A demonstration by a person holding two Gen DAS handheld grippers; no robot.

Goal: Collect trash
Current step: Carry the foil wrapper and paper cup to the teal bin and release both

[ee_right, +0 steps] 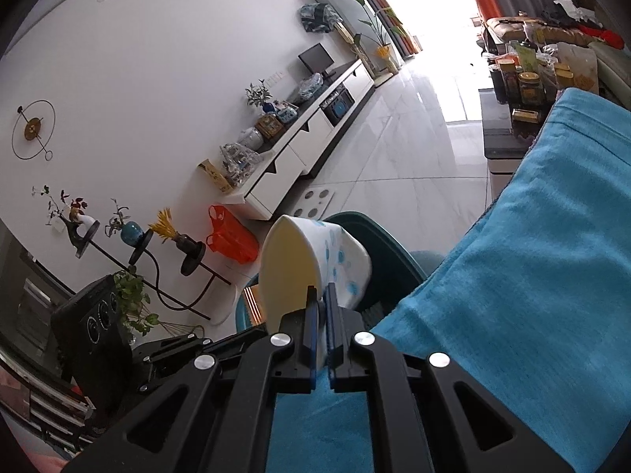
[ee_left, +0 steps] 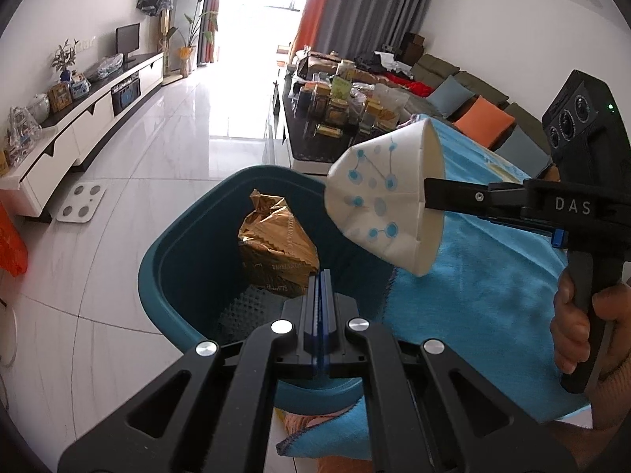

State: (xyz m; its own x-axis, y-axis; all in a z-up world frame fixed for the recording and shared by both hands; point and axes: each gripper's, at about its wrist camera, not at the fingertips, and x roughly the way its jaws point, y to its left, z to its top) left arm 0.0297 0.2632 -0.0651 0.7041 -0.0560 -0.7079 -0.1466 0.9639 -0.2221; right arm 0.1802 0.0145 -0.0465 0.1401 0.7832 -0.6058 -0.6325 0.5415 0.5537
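Note:
A squashed white paper cup (ee_left: 384, 201) with blue dots is pinched at its rim by my right gripper (ee_left: 432, 195), which comes in from the right and holds it above the right edge of a teal bin (ee_left: 173, 260). In the right wrist view the cup (ee_right: 311, 264) sits between the shut fingers of the right gripper (ee_right: 321, 295), with the bin's rim (ee_right: 378, 236) beyond it. A crumpled gold foil bag (ee_left: 276, 244) lies inside the bin. My left gripper (ee_left: 320, 278) is shut and empty, over the bin's near side.
A blue towel (ee_left: 481, 268) covers the surface right of the bin. A cluttered coffee table (ee_left: 339, 118) stands beyond, a sofa (ee_left: 473, 98) to the right. A white TV cabinet (ee_left: 79, 130) lines the left wall, with a bathroom scale (ee_left: 81, 202) on the tiled floor.

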